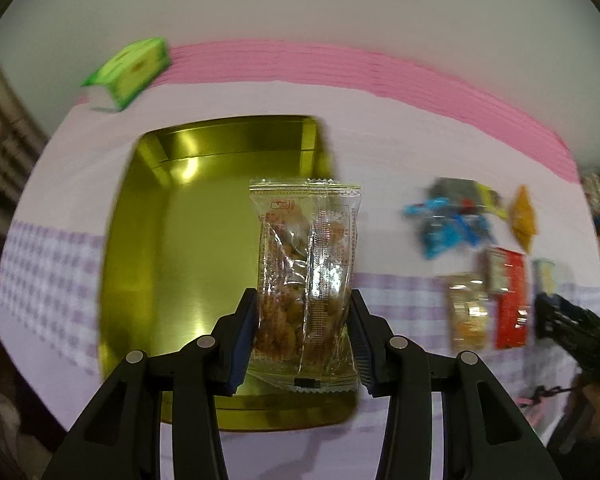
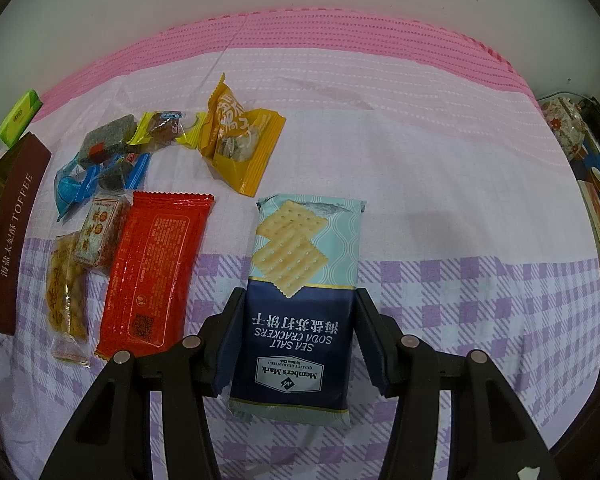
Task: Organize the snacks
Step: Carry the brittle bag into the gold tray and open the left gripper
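Observation:
My left gripper point(image 1: 302, 300) is shut on a clear packet of brown nuts point(image 1: 304, 240), held upright above an open golden tin point(image 1: 148, 240) whose inside looks bare. In the right wrist view, my right gripper point(image 2: 300, 296) is shut on a blue and teal sea salt soda cracker packet point(image 2: 304, 240), low over the checked cloth. Left of it lie a red packet point(image 2: 152, 272), a clear peanut packet point(image 2: 66, 292), a small clear packet with a red label point(image 2: 98, 236), blue-wrapped candies point(image 2: 96, 172), a yellow-wrapped candy point(image 2: 160, 128) and a yellow packet point(image 2: 240, 144).
A brown toffee box point(image 2: 12, 236) stands at the left edge, with a green box point(image 2: 18, 118) behind it. A pink band point(image 2: 340, 36) marks the cloth's far edge by a white wall. Patterned items point(image 2: 564, 124) crowd the right edge. The right gripper point(image 1: 568, 324) shows in the left wrist view.

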The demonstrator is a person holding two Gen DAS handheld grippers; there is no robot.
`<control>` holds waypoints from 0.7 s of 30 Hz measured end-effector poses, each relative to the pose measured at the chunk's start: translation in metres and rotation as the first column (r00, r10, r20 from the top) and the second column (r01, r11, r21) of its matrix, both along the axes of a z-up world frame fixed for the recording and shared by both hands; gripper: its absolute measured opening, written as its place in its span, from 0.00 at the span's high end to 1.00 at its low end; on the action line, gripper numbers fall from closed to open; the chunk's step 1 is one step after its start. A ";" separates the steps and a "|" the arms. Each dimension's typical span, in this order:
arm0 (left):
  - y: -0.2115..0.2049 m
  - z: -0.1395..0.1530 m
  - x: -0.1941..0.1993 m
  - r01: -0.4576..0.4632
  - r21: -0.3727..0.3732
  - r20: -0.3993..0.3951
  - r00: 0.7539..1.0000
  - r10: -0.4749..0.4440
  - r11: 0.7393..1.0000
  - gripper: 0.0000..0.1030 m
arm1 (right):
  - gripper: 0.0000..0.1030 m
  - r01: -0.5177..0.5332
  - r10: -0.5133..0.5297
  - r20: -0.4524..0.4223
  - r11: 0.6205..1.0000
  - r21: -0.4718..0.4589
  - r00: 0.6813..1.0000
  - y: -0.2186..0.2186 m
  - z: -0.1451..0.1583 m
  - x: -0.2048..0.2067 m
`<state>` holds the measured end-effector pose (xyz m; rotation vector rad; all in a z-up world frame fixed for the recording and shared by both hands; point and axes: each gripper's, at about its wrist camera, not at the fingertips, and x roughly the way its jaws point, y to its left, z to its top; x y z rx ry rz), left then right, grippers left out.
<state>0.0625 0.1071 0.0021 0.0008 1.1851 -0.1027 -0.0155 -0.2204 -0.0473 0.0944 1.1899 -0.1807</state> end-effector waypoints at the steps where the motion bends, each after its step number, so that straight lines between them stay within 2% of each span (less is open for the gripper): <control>1: 0.005 -0.003 0.000 -0.012 0.010 -0.002 1.000 0.012 1.000 0.57 | 0.51 -0.001 0.001 -0.002 1.000 0.000 1.000 0.000 0.000 0.000; 9: 0.050 -0.027 -0.006 -0.068 0.070 -0.046 0.996 0.071 0.995 0.57 | 0.51 0.005 -0.005 -0.022 1.000 0.005 1.000 -0.001 0.000 0.003; 13: 0.056 -0.036 -0.010 -0.075 0.066 -0.062 0.995 0.079 0.995 0.57 | 0.51 0.003 -0.003 -0.041 1.000 0.007 0.999 -0.002 0.000 0.008; 21: 0.056 -0.050 -0.019 -0.066 0.112 -0.075 0.994 0.074 0.992 0.57 | 0.51 -0.001 0.002 -0.080 1.000 0.015 0.997 -0.004 0.000 0.018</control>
